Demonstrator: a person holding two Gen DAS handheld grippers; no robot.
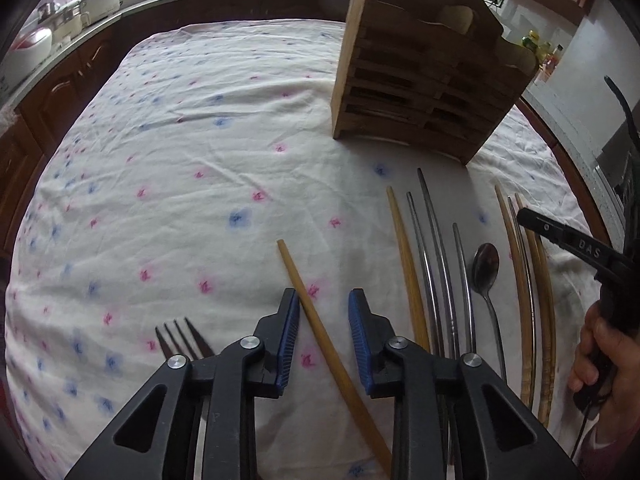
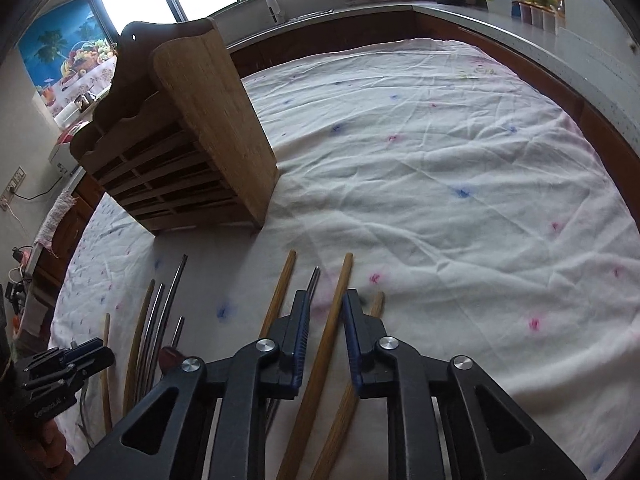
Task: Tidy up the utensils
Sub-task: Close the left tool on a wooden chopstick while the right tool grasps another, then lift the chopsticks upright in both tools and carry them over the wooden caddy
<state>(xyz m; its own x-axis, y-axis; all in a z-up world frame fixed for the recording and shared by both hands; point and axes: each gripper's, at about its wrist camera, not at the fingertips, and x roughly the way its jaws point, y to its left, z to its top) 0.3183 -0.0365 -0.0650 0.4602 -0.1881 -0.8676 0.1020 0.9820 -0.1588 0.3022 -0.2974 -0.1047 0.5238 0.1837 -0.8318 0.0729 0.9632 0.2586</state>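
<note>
A wooden utensil rack stands on the cloth-covered table; it also shows in the right wrist view. My left gripper is open, its jaws on either side of a wooden chopstick lying on the cloth. A fork lies to its left. To its right lie another wooden chopstick, metal chopsticks and a spoon. My right gripper is open, its jaws on either side of a wooden chopstick. More wooden chopsticks and metal chopsticks lie around it.
A white floral cloth covers the round table. The right gripper and the hand holding it show at the right of the left wrist view. A kitchen counter with a kettle and sink runs behind the table.
</note>
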